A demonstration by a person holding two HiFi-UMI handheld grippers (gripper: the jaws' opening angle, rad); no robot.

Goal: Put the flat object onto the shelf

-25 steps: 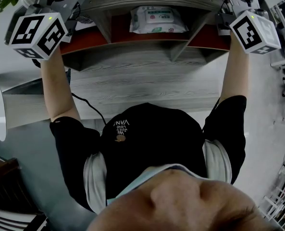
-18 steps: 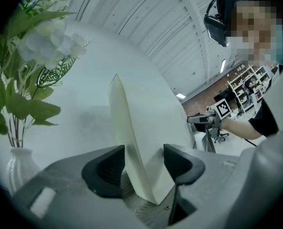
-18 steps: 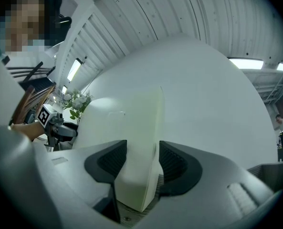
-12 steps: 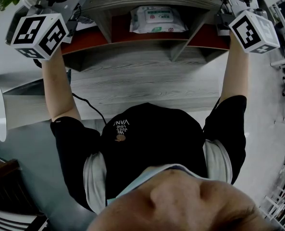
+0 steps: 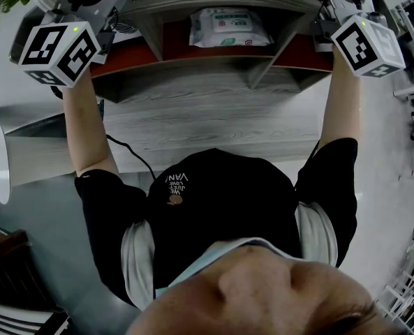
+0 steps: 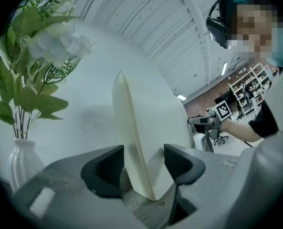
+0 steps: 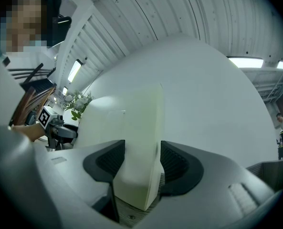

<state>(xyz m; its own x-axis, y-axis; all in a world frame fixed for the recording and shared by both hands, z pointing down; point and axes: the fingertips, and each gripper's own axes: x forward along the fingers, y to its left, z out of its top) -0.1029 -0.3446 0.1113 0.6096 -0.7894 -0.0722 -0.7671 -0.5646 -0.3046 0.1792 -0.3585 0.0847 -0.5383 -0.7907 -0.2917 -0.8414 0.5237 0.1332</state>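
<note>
The cream flat board (image 6: 134, 128) stands edge-up atop the shelf (image 5: 213, 2), loose between the parted jaws of the left gripper (image 6: 143, 154) and the right gripper (image 7: 141, 149), the latter just opening. A wipes pack (image 5: 229, 28) below bears unreadable print.

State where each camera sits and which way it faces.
Head view: on the person's head, looking steeply down at the shelf; the left forearm and right forearm show.
Left gripper view: on the left claw, open, looking along the flat object between its jaws; the right forearm shows beyond.
Right gripper view: on the right claw, whose jaws have just been opening around the flat object's other end; the left forearm shows.
Shared: both gripper views show the flat object, flowers and the opposite claw.
</note>
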